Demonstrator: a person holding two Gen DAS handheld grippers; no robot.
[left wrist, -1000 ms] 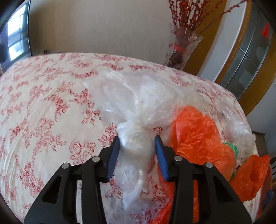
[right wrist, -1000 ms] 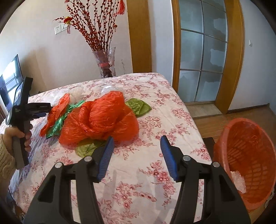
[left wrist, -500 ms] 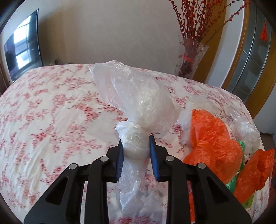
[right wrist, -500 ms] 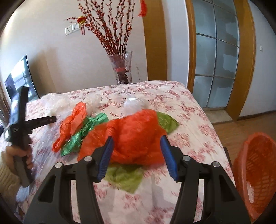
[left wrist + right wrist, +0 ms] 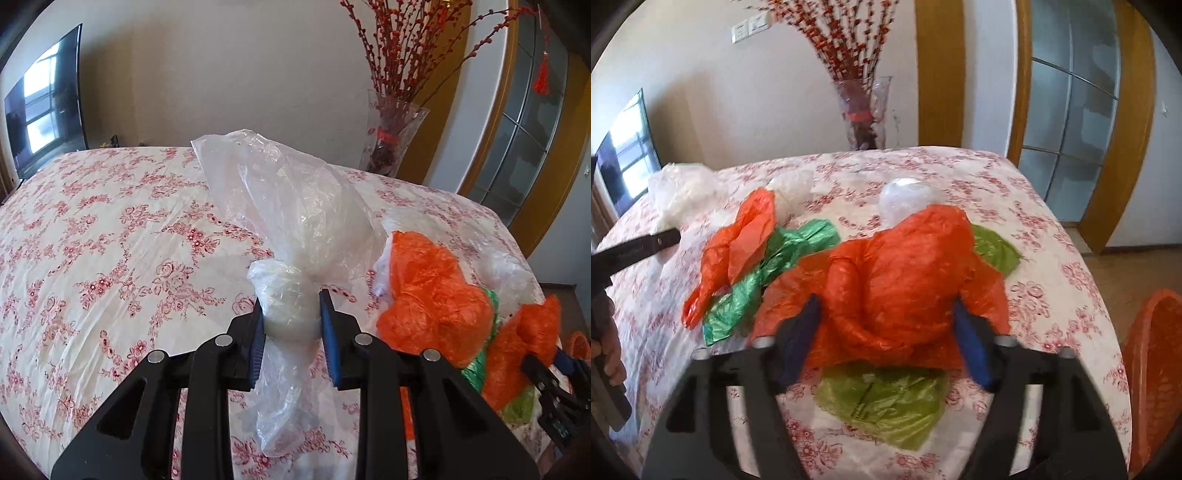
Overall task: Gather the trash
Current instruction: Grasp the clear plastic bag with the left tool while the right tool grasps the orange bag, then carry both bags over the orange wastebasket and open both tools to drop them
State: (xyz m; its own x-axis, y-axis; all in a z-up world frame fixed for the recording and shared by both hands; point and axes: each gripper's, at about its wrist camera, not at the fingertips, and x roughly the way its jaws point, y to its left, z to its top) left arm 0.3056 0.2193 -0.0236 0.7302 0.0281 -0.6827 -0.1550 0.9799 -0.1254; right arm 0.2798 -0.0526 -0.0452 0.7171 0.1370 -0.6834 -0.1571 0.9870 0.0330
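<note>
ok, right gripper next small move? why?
Probably close the right gripper. Its jaws stand open on either side of the large orange bag, which bulges between the blue pads on the table, so it looks placed for a pinch. The left gripper is already shut on the clear bag, and the orange basket waits beyond the table's right edge.

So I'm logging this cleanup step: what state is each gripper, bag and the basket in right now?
left gripper: shut on the clear bag.
clear bag: knotted, pinched at the knot, held above the tablecloth.
right gripper: open, fingers either side of the big orange bag.
big orange bag: crumpled, lying on the table.
green bags: crumpled, on the table.
orange basket: beside the table; contents not visible.
</note>
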